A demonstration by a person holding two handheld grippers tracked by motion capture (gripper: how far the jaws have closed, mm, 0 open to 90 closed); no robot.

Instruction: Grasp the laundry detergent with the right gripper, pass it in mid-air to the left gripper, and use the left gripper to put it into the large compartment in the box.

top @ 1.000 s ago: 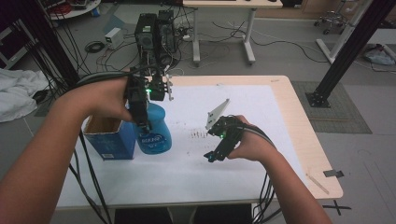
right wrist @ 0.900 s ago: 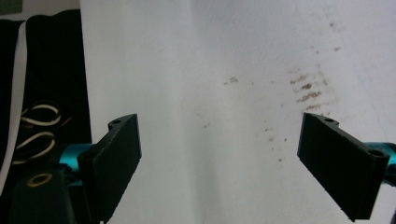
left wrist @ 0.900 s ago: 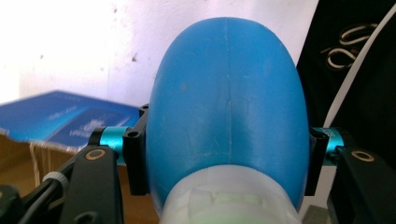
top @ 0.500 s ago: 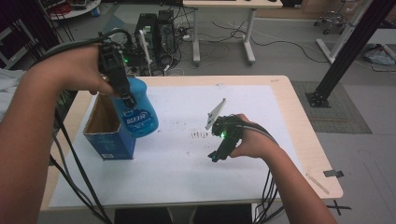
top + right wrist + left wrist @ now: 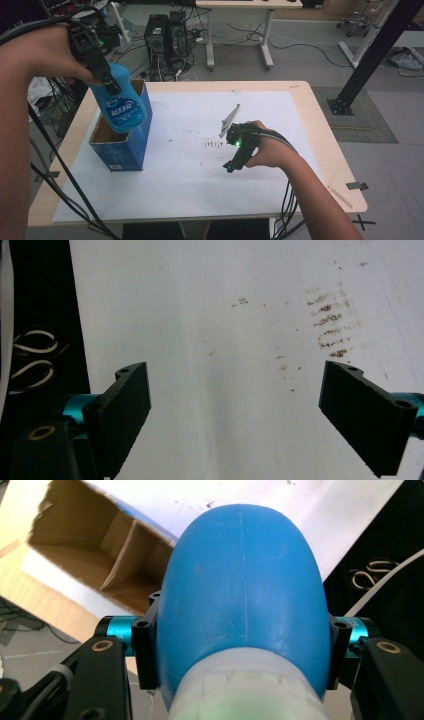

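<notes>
Blue bottle (image 5: pixel 120 107) upright (base down), over box (image 5: pixel 131 155)

One blue bottle (image 5: pixel 120 107), one open cardboard box (image 5: pixel 122 150), two claws (image 5: pixel 232 162)

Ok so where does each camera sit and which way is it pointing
High view: above the person's side, looking forward and down on the table; both forearms enter, left claw holding the blue bottle.
Left gripper view: rides the left claw, looking down past the bottle at the open box.
Right gripper view: looks between open jaws at the white sheet.
Shared: bottle, box, sheet.
</notes>
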